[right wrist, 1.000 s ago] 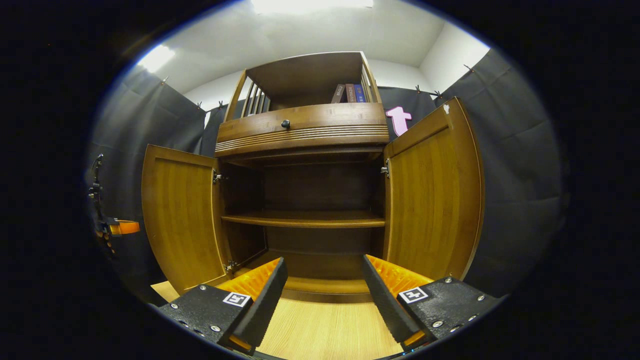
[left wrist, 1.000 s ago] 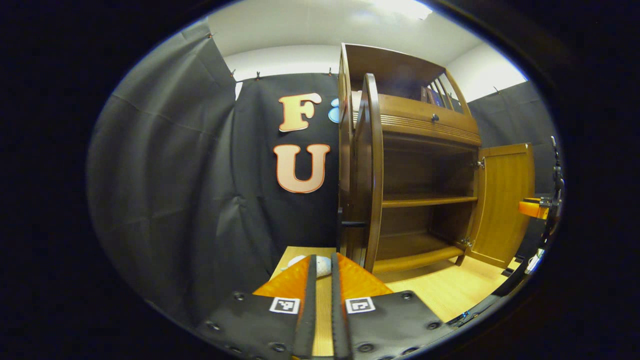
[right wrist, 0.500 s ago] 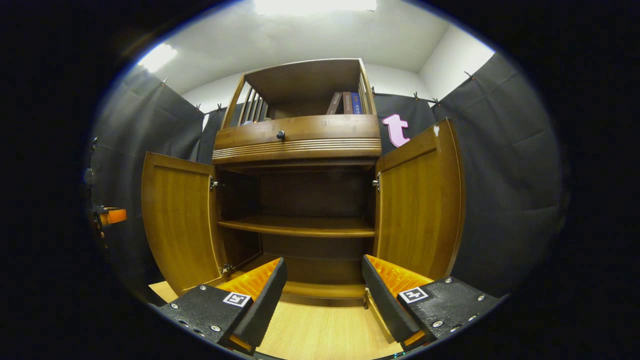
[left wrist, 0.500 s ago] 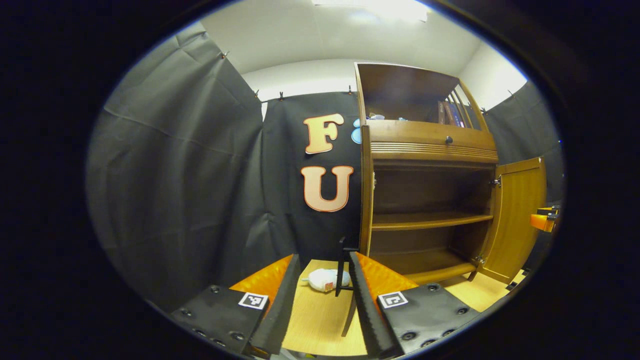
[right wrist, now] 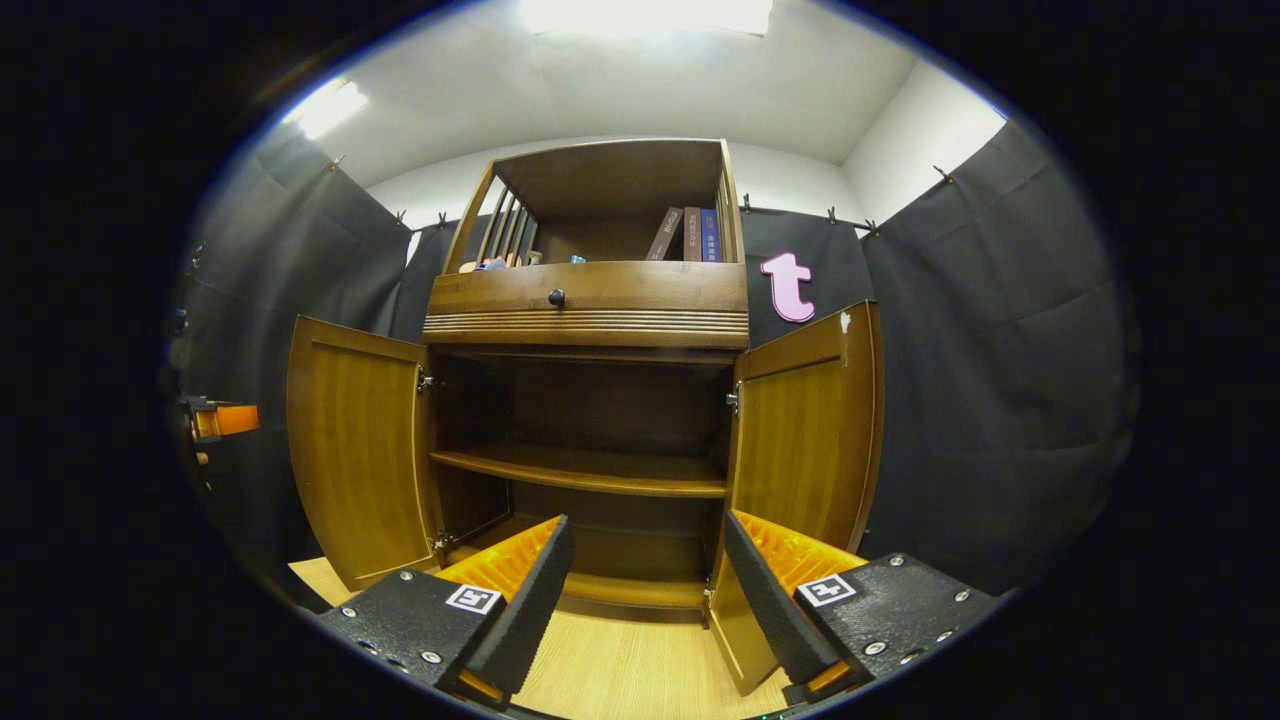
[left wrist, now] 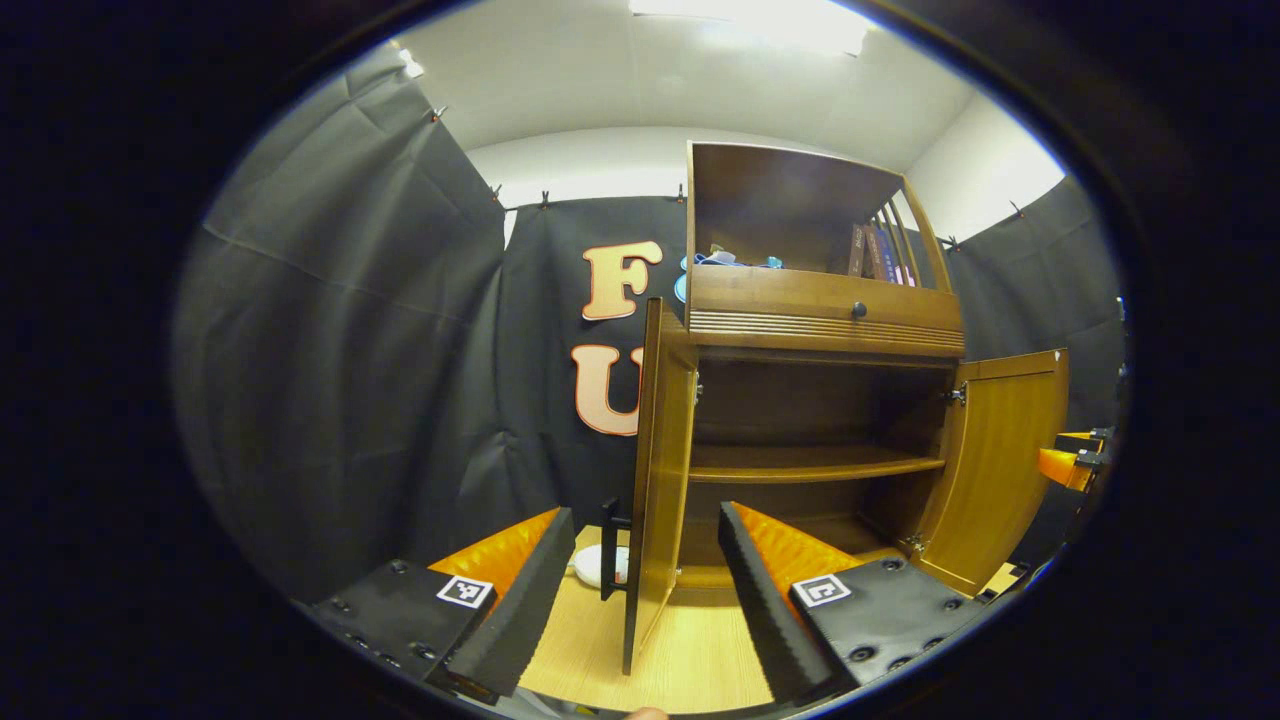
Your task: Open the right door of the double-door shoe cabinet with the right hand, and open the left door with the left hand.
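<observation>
Both tongs are spread wide with nothing between their fingers. Left tongs (left wrist: 640, 590) sit at 6 o'clock in the left gripper view, and the edge of the left door (left wrist: 660, 470) stands in the gap between the fingers, apart from both. That door is swung out, edge-on to the camera, with its dark handle (left wrist: 610, 548) on the outer face at 7 o'clock. A pale object (left wrist: 590, 565), too hidden to name, lies on the floor (left wrist: 690, 660) just behind the door.

Right tongs (right wrist: 645, 590) sit at 6 o'clock in the right gripper view, facing the shoe cabinet (right wrist: 590, 400) head-on. Its right door (right wrist: 805, 440) stands open at 3 o'clock and the left door at 9 o'clock. One bare shelf (right wrist: 580, 470) crosses the dark inside. Above it is a drawer with a round knob (right wrist: 556, 297), and an open top shelf holds books (right wrist: 690, 233) at 12 o'clock.

Light wood flooring runs under the cabinet. Black cloth (right wrist: 980, 380) hangs on both sides, with a white wall and a lit ceiling (right wrist: 640, 60) overhead. What seems to be the other tongs (right wrist: 225, 420) shows at 9 o'clock.
</observation>
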`<state>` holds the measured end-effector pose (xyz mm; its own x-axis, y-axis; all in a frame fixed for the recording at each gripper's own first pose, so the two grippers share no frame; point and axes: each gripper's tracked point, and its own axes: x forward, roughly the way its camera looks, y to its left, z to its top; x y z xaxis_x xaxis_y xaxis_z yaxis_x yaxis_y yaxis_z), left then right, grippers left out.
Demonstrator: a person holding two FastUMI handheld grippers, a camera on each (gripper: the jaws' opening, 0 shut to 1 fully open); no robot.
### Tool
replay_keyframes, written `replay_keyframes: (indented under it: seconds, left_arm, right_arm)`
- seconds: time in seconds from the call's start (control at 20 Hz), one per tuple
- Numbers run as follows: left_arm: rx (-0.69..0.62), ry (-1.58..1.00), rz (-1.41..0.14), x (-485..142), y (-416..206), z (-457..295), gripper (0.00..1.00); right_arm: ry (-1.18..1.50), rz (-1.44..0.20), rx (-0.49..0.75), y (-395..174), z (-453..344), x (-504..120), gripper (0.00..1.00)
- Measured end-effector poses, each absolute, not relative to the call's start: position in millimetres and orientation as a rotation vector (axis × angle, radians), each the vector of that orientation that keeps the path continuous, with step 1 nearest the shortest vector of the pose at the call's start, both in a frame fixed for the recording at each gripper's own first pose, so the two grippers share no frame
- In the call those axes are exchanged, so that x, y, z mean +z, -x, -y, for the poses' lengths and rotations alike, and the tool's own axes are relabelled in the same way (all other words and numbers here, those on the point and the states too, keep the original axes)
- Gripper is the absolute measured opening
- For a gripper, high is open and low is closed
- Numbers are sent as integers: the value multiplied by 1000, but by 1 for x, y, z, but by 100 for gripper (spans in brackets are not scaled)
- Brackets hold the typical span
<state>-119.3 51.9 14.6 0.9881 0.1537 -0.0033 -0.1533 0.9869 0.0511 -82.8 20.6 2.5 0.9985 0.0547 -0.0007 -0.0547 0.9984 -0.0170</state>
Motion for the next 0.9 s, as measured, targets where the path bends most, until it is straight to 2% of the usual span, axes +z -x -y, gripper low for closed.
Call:
replay_keyframes:
  seconds: [0.05,0.2,0.35,0.4,0.5,0.55,0.6,0.65,0.85,0.9]
  left_arm:
    - [153,-58,-8,15,120,-48,99]
    - [148,-89,6,22,120,-39,100]
    - [130,-93,23,28,120,-31,100]
    - [126,-97,28,30,119,-29,96]
    - [132,-112,31,31,117,-28,99]
    - [130,-115,31,30,116,-28,96]
    - [125,-115,30,30,114,-26,100]
    - [122,-114,29,29,113,-26,97]
    - [117,-97,19,25,108,-28,99]
    - [115,-101,18,24,105,-28,97]
  right_arm:
    - [14,-1,51,84,-18,2,92]
    - [10,-1,36,85,-8,2,92]
    - [8,-2,34,83,-7,1,92]
    - [10,-3,34,83,-6,1,92]
    - [14,-6,38,83,-6,1,92]
    - [16,-6,40,83,-6,1,92]
    - [17,-6,42,83,-6,1,92]
    - [17,-3,41,82,-6,2,92]
    - [13,-5,30,81,-5,1,92]
    - [13,-9,29,81,-5,0,95]
